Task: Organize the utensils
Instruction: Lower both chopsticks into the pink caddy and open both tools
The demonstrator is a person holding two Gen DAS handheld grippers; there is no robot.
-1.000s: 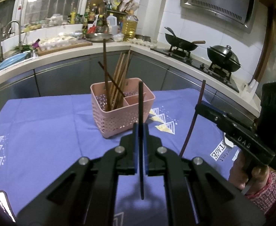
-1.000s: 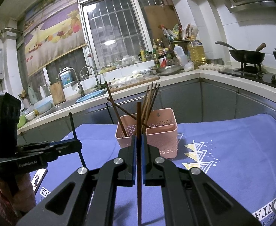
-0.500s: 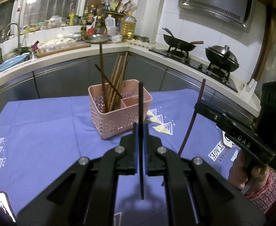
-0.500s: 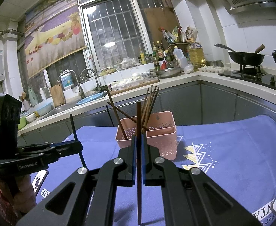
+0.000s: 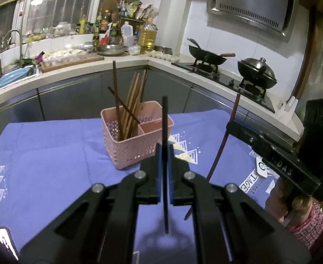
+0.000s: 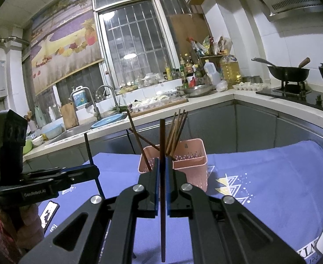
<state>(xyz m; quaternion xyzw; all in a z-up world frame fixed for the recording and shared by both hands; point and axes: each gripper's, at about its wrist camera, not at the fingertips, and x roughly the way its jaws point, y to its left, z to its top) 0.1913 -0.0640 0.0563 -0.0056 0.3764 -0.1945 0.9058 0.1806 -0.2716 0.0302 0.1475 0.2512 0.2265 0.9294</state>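
Right gripper (image 6: 161,167) clamps brown chopstick (image 6: 162,198) upright.

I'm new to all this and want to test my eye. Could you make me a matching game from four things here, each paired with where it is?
Things:
1. black chopstick
2. reddish-brown chopstick
3. pink basket
4. wok

Places:
A. on the stove
B. clamped in the right gripper
C. on the purple cloth
D. clamped in the left gripper

Pairs: 1-D, 2-B, 3-C, 4-A
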